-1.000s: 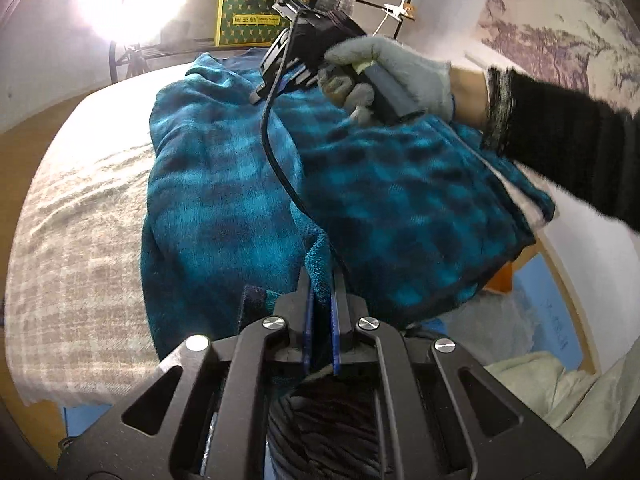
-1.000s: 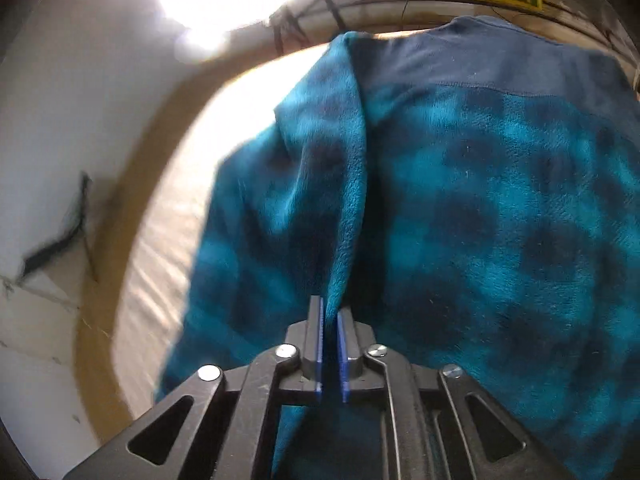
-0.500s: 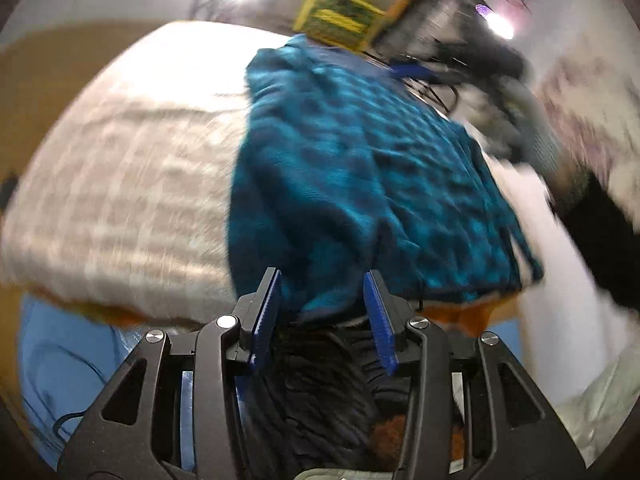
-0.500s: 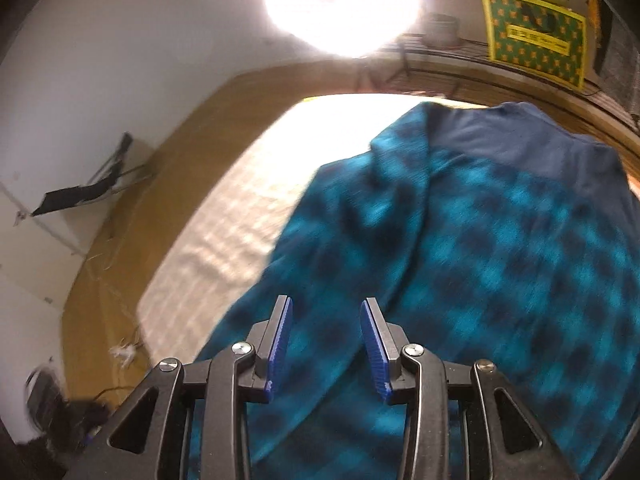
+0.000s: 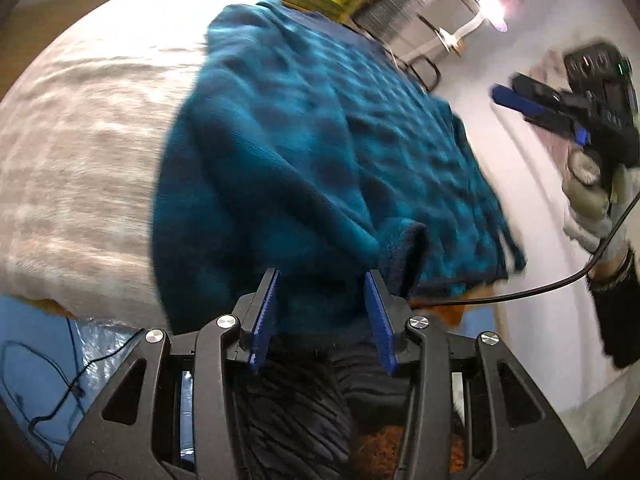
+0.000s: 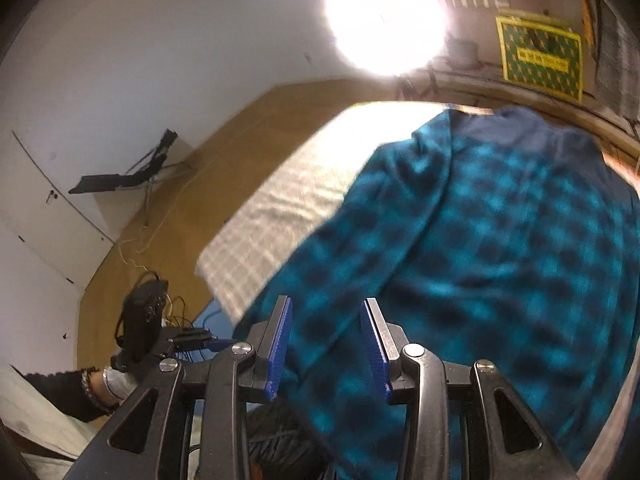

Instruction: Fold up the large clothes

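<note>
Teal-and-navy checked fleece shirt [image 5: 304, 128] lies partly folded on the table [image 5: 80, 128], over a pale checked cloth. Long axis runs from the near table edge toward the far end; plain navy collar band [image 6: 532, 136] points away, toward the yellow-green box [image 6: 538, 58]. A cuff [image 5: 404, 252] sits at the near edge.

Left gripper [image 5: 322, 312]: jaws apart, having just opened, nothing clamped; shirt hem just beyond the pads.

Right gripper [image 6: 326, 346]: jaws apart, just opened, empty, above the shirt, held by a gloved hand [image 5: 592, 200].

A bed [image 5: 80, 152] with a pale checked cover carries a teal plaid fleece garment [image 5: 320, 152], folded and rumpled.
</note>
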{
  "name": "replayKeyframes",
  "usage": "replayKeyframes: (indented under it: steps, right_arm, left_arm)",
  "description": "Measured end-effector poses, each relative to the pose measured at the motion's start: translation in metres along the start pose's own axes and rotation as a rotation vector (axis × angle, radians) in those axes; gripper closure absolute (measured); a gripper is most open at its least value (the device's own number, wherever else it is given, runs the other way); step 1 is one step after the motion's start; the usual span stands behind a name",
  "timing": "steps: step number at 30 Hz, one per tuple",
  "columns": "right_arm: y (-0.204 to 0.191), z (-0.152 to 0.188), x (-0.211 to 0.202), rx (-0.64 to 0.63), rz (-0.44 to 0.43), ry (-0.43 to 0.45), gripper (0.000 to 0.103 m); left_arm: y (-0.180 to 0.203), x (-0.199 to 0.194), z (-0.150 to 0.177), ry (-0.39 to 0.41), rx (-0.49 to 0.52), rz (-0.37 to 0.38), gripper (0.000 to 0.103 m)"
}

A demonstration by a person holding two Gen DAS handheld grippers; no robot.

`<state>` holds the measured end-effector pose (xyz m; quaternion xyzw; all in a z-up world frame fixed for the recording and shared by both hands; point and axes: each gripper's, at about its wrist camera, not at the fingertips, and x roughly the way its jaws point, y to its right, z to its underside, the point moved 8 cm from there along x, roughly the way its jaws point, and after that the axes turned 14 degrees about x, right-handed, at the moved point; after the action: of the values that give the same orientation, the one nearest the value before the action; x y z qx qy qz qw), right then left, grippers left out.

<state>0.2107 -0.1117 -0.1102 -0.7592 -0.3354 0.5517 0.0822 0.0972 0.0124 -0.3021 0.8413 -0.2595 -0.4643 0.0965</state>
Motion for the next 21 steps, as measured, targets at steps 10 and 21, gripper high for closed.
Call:
replayKeyframes:
  steps: [10,21]
  right_arm:
    - [0.029,0.046,0.07,0.137,0.002,-0.115,0.065]
    - [0.034,0.044,0.14,0.251,-0.048,-0.161,0.068]
  left_arm:
    - [-0.047,-0.012,-0.018,0.059,-0.165,-0.062,0.06]
    - [-0.053,0.032,-0.039,-0.009,-0.085,-0.123,0.098]
